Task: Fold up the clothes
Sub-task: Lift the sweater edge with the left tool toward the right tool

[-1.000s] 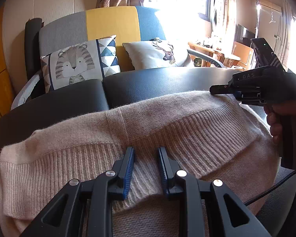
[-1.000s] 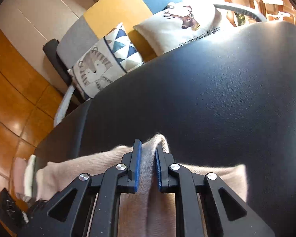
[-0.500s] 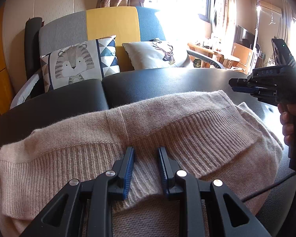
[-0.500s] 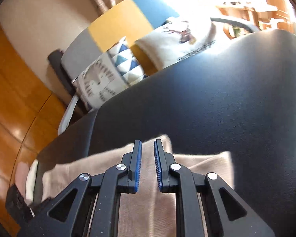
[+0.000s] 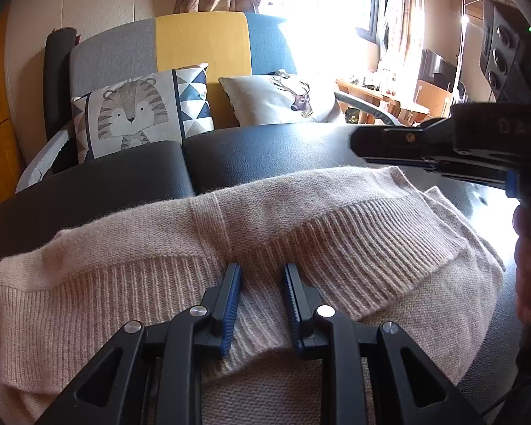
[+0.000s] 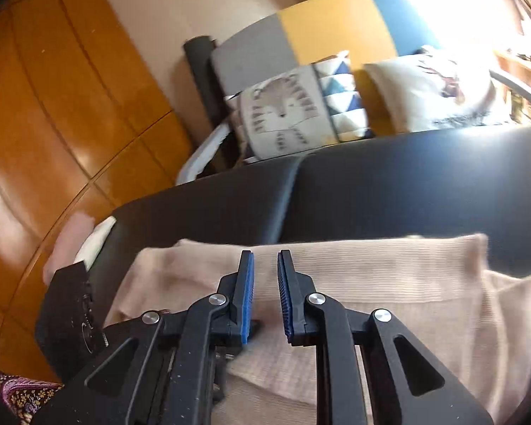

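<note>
Since a second ago, the right gripper [image 6: 265, 295] has let go of the sweater's edge and swung back over the garment, its blue-padded jaws now apart and empty. At left, the left gripper [image 5: 261, 306] stays clamped on a ribbed fold of the beige knitted sweater [image 5: 336, 233], which lies folded across the black leather table [image 5: 265, 152].
</note>
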